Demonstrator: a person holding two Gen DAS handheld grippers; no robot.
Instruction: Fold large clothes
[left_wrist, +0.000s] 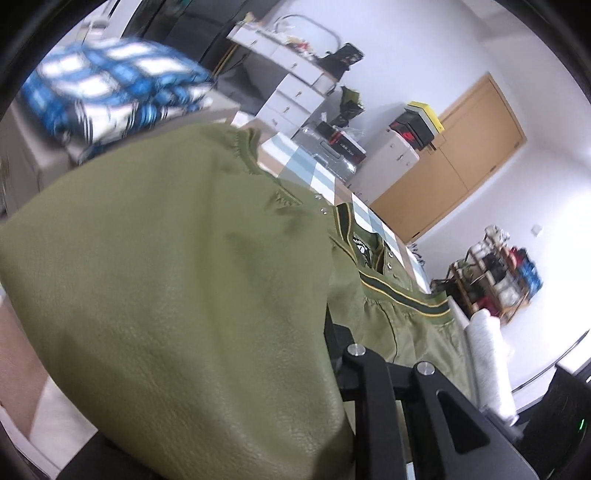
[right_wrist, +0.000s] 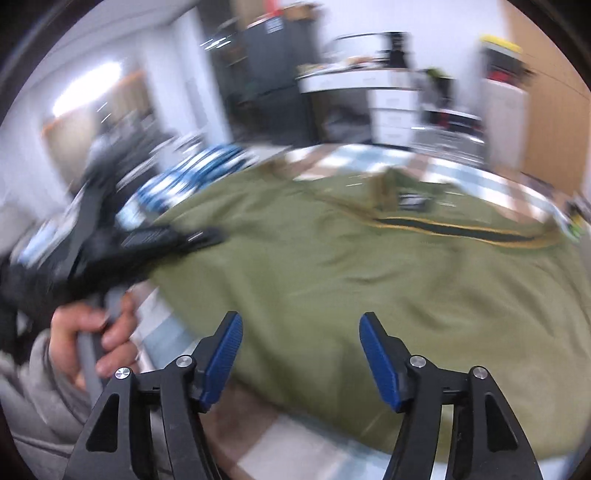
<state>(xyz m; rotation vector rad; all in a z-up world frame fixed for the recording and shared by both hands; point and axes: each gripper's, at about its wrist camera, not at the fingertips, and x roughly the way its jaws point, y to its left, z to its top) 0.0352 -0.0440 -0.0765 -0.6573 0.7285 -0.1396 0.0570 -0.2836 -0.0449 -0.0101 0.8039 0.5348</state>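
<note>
White walls back a pale wooden cabinet, a white drawer unit cluttered on top, a loaded wooden rack and a blue-and-white checked tablecloth.

Olive jacket – matt, grained, leathery cloth; right hand-held gripper – ribbed blue pads, black plastic.

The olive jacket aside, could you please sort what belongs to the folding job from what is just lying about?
Job:
olive jacket
left tongs, closed on the jacket
right tongs, open

Lying about:
blue checked cloth
white drawers
rolled towel
shelf rack
</note>
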